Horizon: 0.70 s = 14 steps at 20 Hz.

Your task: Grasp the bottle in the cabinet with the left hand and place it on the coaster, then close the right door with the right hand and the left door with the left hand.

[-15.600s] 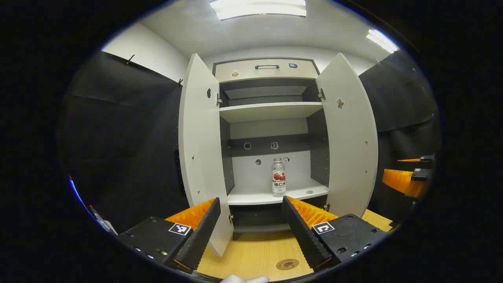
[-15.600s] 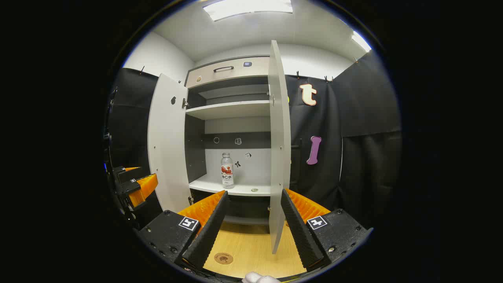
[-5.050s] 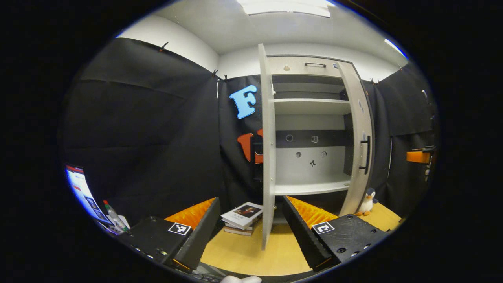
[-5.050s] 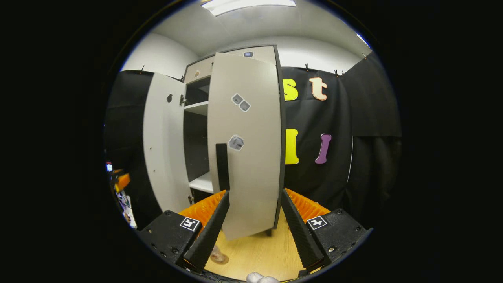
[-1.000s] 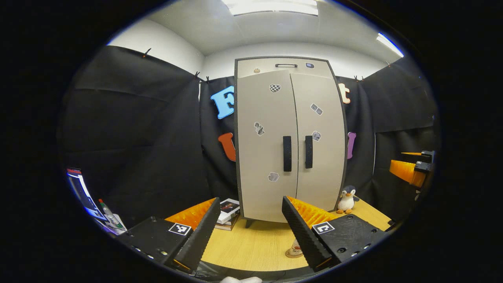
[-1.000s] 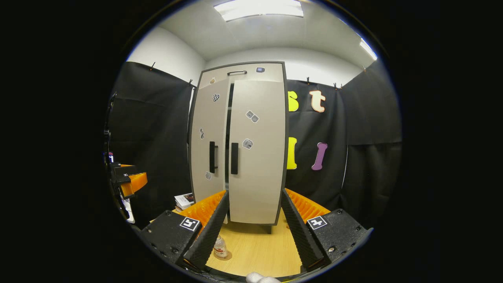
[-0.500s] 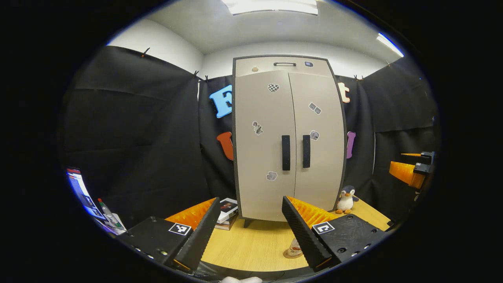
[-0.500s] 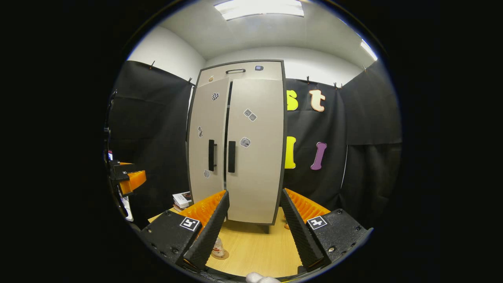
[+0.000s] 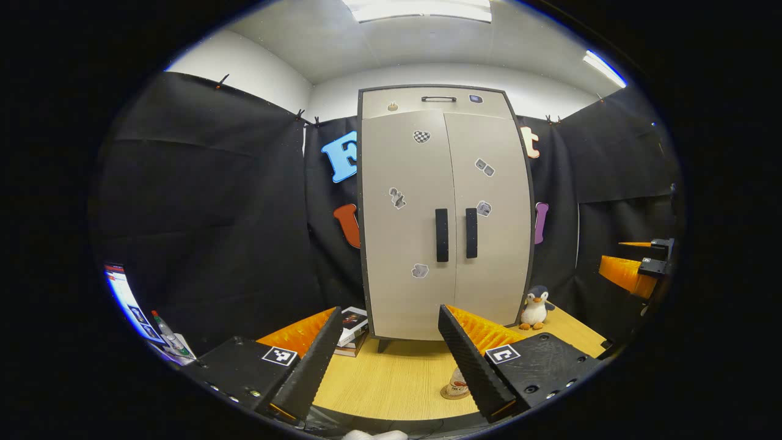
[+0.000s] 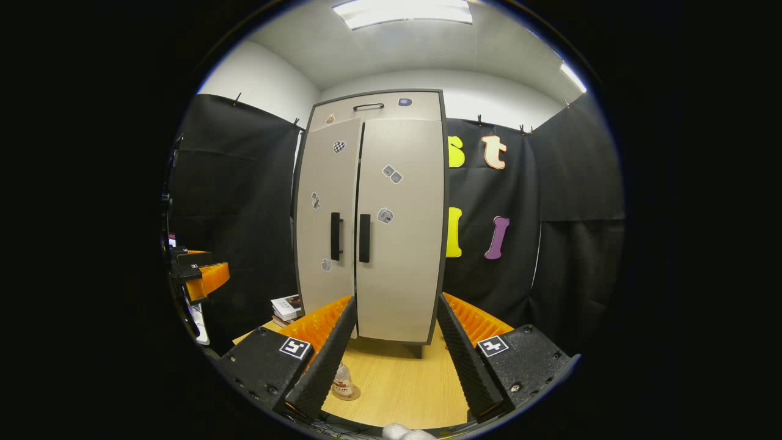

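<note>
Looking done: bottle point(image 10: 343, 380) stands upright on coaster point(image 10: 347, 394), both cabinet point(image 9: 445, 214) doors flush, straight ahead of left gripper point(image 9: 387, 360) and right gripper point(image 10: 391, 354), jaws wide, empty.

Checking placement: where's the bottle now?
The bottle stands on the coaster on the wooden table, in front of the closed cabinet; in the right gripper view it sits low, beside that gripper's left finger.

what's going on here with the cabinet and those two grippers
A person holds a gripper in each hand, facing the cabinet. Both doors are shut. The bottle stands on the coaster on the table. The left gripper and right gripper are open, empty, back from the doors.
</note>
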Available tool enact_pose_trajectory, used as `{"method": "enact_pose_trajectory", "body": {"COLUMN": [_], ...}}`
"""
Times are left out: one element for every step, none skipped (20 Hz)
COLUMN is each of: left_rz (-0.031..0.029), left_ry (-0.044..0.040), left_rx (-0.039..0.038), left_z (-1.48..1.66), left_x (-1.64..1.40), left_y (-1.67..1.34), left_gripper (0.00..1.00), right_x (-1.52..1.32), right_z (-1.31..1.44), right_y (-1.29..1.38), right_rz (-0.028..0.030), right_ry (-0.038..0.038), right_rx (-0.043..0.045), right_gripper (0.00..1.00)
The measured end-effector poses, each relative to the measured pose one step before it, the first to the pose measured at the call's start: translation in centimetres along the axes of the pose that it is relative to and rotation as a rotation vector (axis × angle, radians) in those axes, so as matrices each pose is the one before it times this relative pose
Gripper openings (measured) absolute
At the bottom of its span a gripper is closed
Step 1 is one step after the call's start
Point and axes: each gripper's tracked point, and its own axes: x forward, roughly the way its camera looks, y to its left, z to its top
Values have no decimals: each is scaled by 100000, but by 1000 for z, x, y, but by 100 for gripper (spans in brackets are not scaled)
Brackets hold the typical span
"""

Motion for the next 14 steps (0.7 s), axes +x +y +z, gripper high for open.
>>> {"method": "enact_pose_trajectory", "body": {"left_rz": [-179, 168, 140, 139, 173, -218, -594, 20, 365, -8, -96, -322, -64, -37], "left_ry": [-295, 230, -94, 72, 113, 235, -187, 30, -133, 42, -303, -193, -137, -200], "left_rx": [39, 173, 20, -232, -382, -495, -107, 532, 485, -100, -564, -475, -160, 96], "left_z": [137, -70, 35, 7, -80, -23, 48, 31, -35, -33, 72, 97, 7, 12], "left_x": [16, 2, 77, 64, -58, -24, 58, 173, 11, 110, 90, 82, 97, 71], "left_y": [41, -19, -15, -54, -2, -146, -263, -49, 42, -67, -116, -111, -85, -39], "left_gripper": [96, 96, 96, 96, 96, 96, 96, 95, 96, 96, 96, 96, 96, 96], "right_x": [16, -3, 30, 69, 71, 44, 90, 96, 101, 3, 45, 52, -2, -38], "right_z": [-25, -49, 65, 86, -9, 21, 213, -40, -66, -107, 211, 157, 161, 86], "right_y": [2, 42, 20, 15, -97, -112, -275, -311, -230, -2, -145, -316, -219, -205], "right_rz": [-66, 182, 228, 221, 98, 27, -690, -761, -405, 62, -221, -593, -567, -522], "right_ry": [156, 32, -333, -85, 478, -154, -685, -212, 558, 185, -328, -197, -234, -437], "right_rx": [-340, -146, 173, 121, -128, -12, 57, 98, 327, 612, 215, -414, -491, -126], "right_gripper": [82, 82, 82, 81, 81, 82, 81, 82, 82, 82, 81, 82, 82, 81]}}
